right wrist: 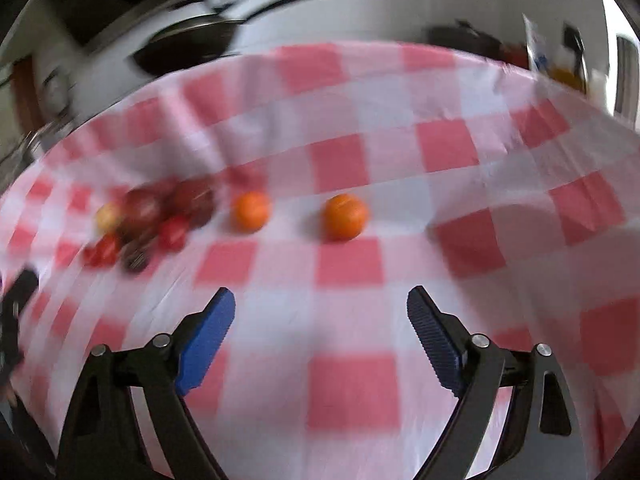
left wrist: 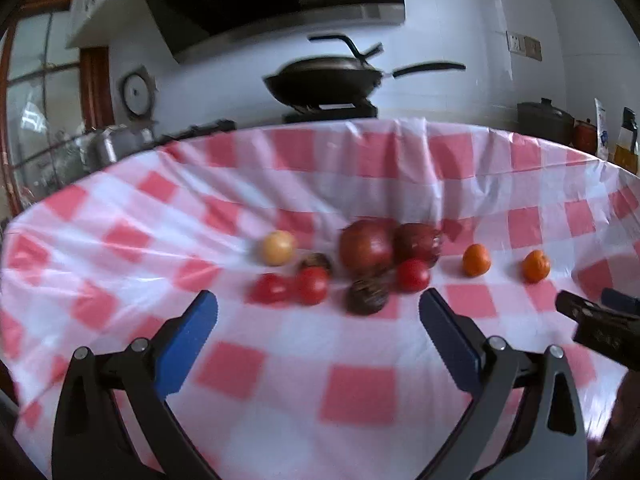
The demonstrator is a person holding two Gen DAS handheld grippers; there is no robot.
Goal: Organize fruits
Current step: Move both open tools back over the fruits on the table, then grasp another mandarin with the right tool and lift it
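A tight cluster sits at centre: two large dark-red apples (left wrist: pixel 366 246) (left wrist: pixel 418 242) touching side by side, a pale yellow fruit (left wrist: pixel 277 247) at their 9 o'clock, three small red tomatoes (left wrist: pixel 269 289) (left wrist: pixel 312 285) (left wrist: pixel 412 275) and two dark brown fruits (left wrist: pixel 316 263) (left wrist: pixel 367 295) at 6 o'clock. Two oranges (left wrist: pixel 476 260) (left wrist: pixel 536 266) lie apart at 3 o'clock.

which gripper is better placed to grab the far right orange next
Right, probably. The right gripper is open and the far right orange lies almost straight ahead. The left gripper faces the tomato cluster instead.
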